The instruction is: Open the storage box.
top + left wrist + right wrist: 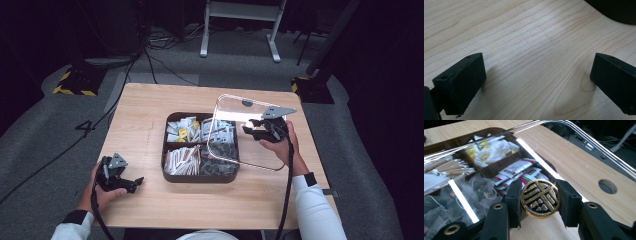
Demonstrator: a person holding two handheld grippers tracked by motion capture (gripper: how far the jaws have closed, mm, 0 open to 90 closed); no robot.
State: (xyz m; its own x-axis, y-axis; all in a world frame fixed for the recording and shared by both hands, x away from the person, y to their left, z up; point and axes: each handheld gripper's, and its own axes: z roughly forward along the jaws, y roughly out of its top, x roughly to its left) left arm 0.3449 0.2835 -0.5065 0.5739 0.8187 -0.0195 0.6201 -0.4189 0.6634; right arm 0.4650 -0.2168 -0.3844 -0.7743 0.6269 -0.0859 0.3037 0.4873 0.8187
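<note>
A dark brown compartment box (200,177) stands mid-table, filled with sachets, paper sticks and wrapped items. Its clear lid (227,107) is lifted and tilted over the box's right side. My right gripper (252,131) is shut on the lid's round gold knob (540,198), one pad on each side of it (540,202). Through the lid (579,157) I see sachets and the box below. My left gripper (134,184) rests on the table near the front left, left of the box. Its jaws stand wide open over bare wood (537,82).
The wooden table (150,110) has bare surface left of and behind the box. A dark corner of the box (616,10) lies ahead of the left gripper. Cables (150,55) and a white stand's legs (272,45) are on the grey floor beyond the table.
</note>
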